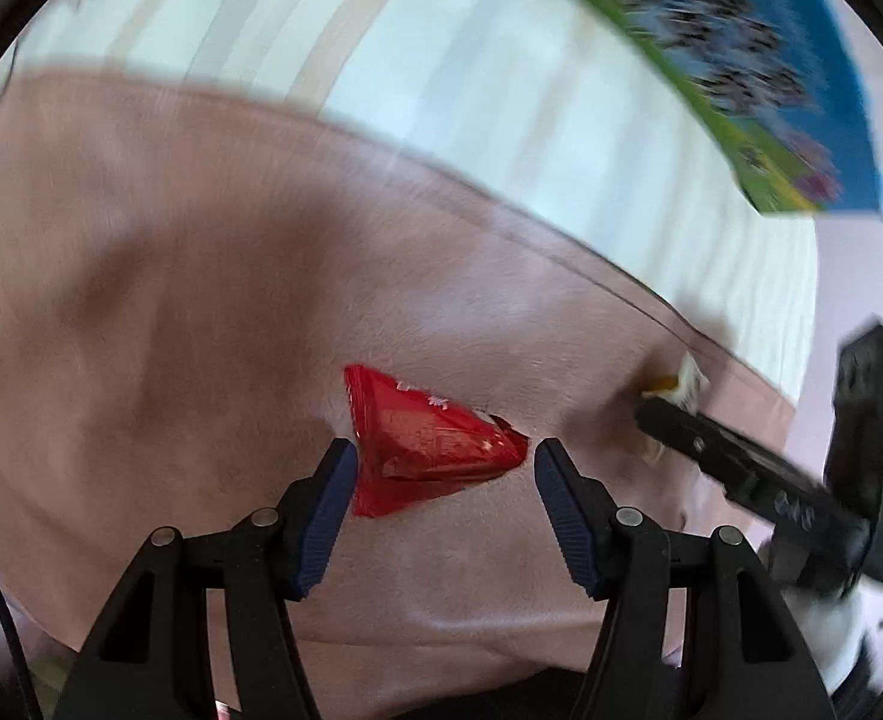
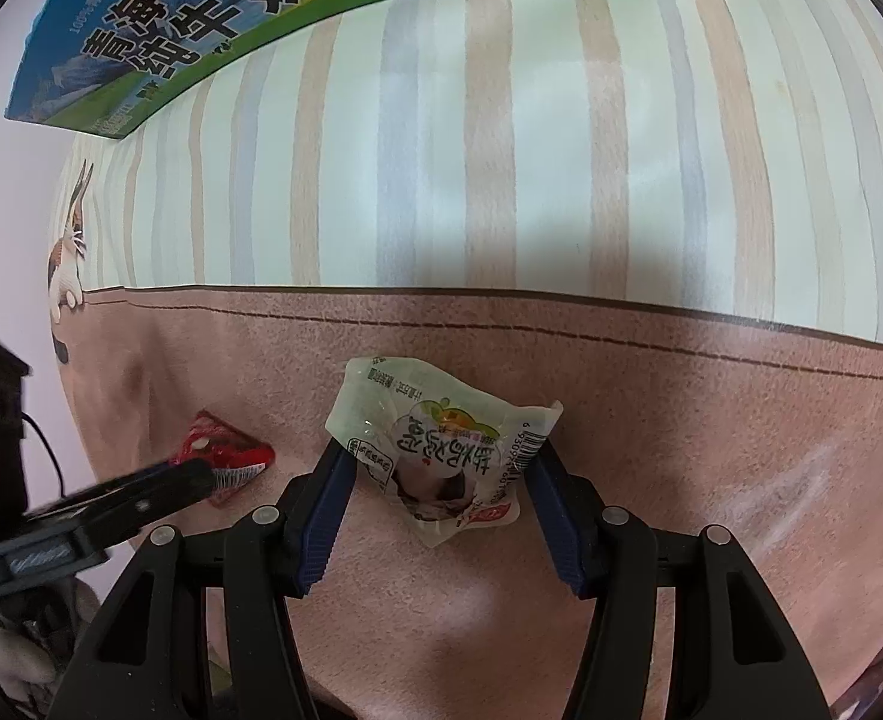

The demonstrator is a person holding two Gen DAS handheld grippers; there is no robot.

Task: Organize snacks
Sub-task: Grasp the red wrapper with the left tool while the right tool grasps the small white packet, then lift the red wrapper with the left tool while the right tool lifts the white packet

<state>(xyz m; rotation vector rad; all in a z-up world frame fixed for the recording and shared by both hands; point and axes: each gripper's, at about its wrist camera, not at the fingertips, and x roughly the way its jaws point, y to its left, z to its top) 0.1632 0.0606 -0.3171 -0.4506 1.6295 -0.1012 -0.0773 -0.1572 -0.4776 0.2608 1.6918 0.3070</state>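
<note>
Left wrist view: the left gripper [image 1: 444,459] stands released above a red snack packet [image 1: 426,441] lying on the pinkish-brown cloth [image 1: 159,276], pads clear of the wrapper. The frame is blurred.

Right wrist view: the right gripper [image 2: 438,462] clasps a white snack pouch [image 2: 435,450] between its blue pads [image 2: 324,516]; a milk carton box [image 2: 201,30] lies well beyond.

We record one soft pink blanket [image 2: 651,420] with a striped pale sheet [image 2: 501,168] beyond its stitched edge. On the blanket we list a red snack packet [image 1: 423,438] and, well apart from it, a white snack packet [image 2: 435,444]. On the sheet we list a milk carton box [image 2: 201,30].
</note>
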